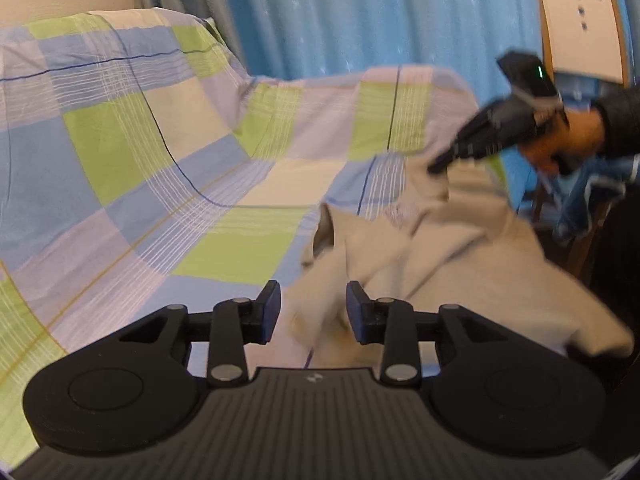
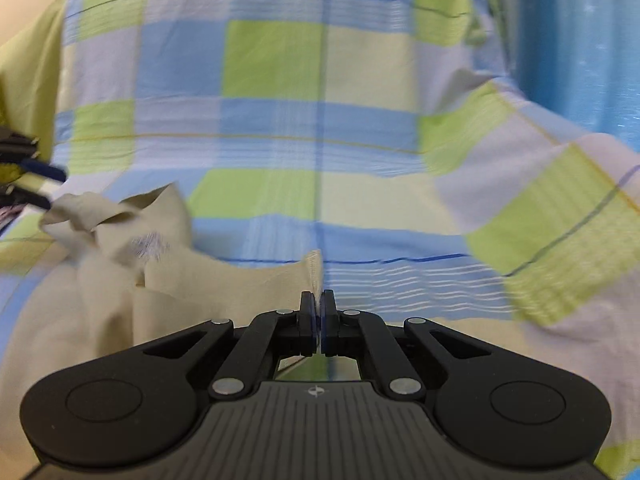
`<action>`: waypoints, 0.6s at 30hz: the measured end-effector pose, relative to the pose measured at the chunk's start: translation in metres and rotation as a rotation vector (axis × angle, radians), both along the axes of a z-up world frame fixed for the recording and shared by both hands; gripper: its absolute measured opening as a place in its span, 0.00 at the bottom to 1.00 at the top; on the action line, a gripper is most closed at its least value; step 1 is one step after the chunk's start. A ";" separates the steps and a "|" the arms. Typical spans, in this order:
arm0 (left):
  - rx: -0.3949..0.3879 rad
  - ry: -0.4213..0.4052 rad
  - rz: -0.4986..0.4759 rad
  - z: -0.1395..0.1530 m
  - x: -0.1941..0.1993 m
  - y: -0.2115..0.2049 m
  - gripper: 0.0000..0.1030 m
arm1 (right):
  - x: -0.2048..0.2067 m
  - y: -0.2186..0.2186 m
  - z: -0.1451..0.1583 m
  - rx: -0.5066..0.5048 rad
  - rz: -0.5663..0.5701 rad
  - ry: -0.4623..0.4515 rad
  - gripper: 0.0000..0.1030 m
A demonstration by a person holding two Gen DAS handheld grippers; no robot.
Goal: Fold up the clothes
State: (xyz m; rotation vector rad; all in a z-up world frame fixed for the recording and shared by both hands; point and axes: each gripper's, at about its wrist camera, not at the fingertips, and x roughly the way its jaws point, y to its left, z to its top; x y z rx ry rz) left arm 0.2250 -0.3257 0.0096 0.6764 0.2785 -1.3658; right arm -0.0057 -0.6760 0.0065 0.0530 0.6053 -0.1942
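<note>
I am pinching a hemmed edge of the beige garment [image 2: 192, 280] between the pressed-together fingers of my right gripper [image 2: 319, 304]. My left gripper [image 1: 313, 308] is hovering with fingers spread just over the crumpled cloth. The garment is lying bunched on the checked bedsheet [image 1: 132, 168], by the blue curtain [image 1: 360, 12].

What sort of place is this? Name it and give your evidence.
Probably a bedroom at home: a checked bedsheet covers a soft, bed-like surface, blue curtains hang behind it, and a beige garment lies on it.
</note>
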 end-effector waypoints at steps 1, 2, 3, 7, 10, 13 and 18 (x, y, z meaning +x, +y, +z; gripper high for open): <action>0.013 -0.022 -0.002 0.000 0.000 -0.001 0.30 | -0.001 -0.004 -0.001 0.004 -0.014 0.000 0.02; 0.027 -0.047 -0.010 -0.002 0.000 -0.004 0.30 | -0.001 -0.007 -0.002 0.011 -0.023 0.002 0.02; 0.041 -0.073 -0.020 -0.005 -0.001 -0.007 0.30 | -0.001 -0.010 -0.003 0.018 -0.033 0.004 0.02; 0.039 -0.032 -0.041 -0.011 0.011 -0.015 0.30 | 0.001 -0.013 -0.012 0.030 -0.039 0.020 0.02; 0.086 0.057 -0.063 -0.012 0.026 -0.029 0.26 | 0.005 -0.013 -0.019 0.040 -0.035 0.030 0.02; 0.082 0.117 -0.103 -0.007 0.031 -0.033 0.01 | 0.005 -0.011 -0.024 0.045 -0.037 0.031 0.02; -0.078 0.293 -0.131 0.015 0.040 -0.032 0.01 | 0.004 -0.014 -0.023 0.044 -0.052 0.027 0.02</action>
